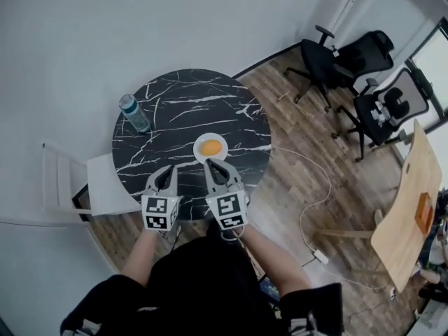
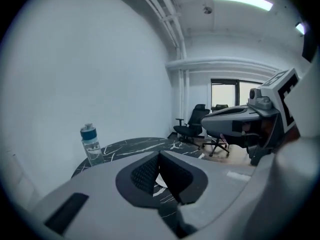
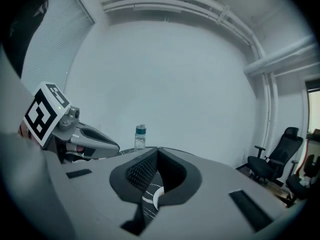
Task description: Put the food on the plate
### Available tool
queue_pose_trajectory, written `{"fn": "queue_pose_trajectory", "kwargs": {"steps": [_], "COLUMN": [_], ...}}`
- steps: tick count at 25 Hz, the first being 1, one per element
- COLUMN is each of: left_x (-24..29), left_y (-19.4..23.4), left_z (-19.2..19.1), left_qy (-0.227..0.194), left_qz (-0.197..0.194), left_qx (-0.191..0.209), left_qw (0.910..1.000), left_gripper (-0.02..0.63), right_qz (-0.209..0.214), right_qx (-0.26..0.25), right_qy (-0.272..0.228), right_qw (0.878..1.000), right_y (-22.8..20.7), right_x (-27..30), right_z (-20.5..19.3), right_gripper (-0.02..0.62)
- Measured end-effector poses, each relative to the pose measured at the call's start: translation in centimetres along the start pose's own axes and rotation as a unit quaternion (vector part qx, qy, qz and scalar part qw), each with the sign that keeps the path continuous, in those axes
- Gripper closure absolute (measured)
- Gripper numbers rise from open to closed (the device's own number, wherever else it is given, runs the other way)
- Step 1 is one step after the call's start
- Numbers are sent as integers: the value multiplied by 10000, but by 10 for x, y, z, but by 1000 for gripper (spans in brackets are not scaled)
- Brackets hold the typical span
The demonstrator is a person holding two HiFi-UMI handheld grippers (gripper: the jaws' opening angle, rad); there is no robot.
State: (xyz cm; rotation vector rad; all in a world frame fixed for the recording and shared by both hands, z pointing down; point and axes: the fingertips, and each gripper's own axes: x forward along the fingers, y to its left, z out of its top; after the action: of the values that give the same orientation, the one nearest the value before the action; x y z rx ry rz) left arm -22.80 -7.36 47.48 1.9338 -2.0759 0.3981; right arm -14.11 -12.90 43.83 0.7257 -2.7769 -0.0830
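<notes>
Tongs on both sides are pressing together with nothing between them. My left tongs [image 2: 159, 156] and my right tongs [image 3: 157, 151] are each showing ribbed black pads meeting tip to tip. In the head view they are hanging side by side over the near edge of the surface [image 1: 175, 103], a round black top veined with white, and their tips are pointing toward the plate [image 1: 198, 152].

Each one is carrying a marker cube [image 1: 159, 212] printed with black-and-white squares; these are patterns, not words I can read.

The plate, small and white, is sitting just past the tips of the right tongs. The food [image 1: 211, 147], an orange-yellow piece, is lying in the middle of it.

A clear water bottle [image 1: 133, 113] with a blue cap is standing upright at the far left of the surface, well apart from the plate. Its label is too small for me to read.

A white chair [image 1: 77, 187] is standing against the left side of the surface. To the right, a white cable [image 1: 325, 180] is trailing across the wooden floor [image 1: 294, 152] to a power strip [image 1: 320, 256]. Black office chairs [image 1: 329, 58] are standing near the wall, and a pale wooden table [image 1: 406, 229] is carrying an orange object [image 1: 423, 212].
</notes>
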Motion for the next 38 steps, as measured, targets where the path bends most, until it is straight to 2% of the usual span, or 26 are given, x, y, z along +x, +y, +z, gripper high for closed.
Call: {"fn": "queue_pose_trajectory", "kwargs": {"steps": [5,8,11,15,23,32,38], "left_x": [-48,-69,-85,-99,-120,-113,-101], "left_y": [6,6,2,1,18,10,10], "left_z": [39,54,57,56,71,84,91], "left_qy": [-712,-965,-1046,-1120,-1396,-1466,-1483], "left_qz": [157,215,231,232,364,182,164], "left_qx": [-23,86,247,119,104,65,95], "left_qw": [9973,9951,9939,9934,9895,9890,9888], "left_gripper": [606,606,606,606,606,606,606], "right_qz": [-418,-517,-614,-660,-685,-660,-706], "right_qx": [147,67,-31,-28,-133,-332,-246], "right_qy": [-603,-791,-841,-857,-907,-990,-940], "right_qw": [9972,9955,9946,9941,9934,9923,9928], "right_y": [-1,1,5,18,23,11,-3], "right_x": [-37,-53,-67,-80,-83,-77,-73], "right_z": [51,69,77,83,89,99,94], "right_gripper": [598,598,598,600,598,599,600]}}
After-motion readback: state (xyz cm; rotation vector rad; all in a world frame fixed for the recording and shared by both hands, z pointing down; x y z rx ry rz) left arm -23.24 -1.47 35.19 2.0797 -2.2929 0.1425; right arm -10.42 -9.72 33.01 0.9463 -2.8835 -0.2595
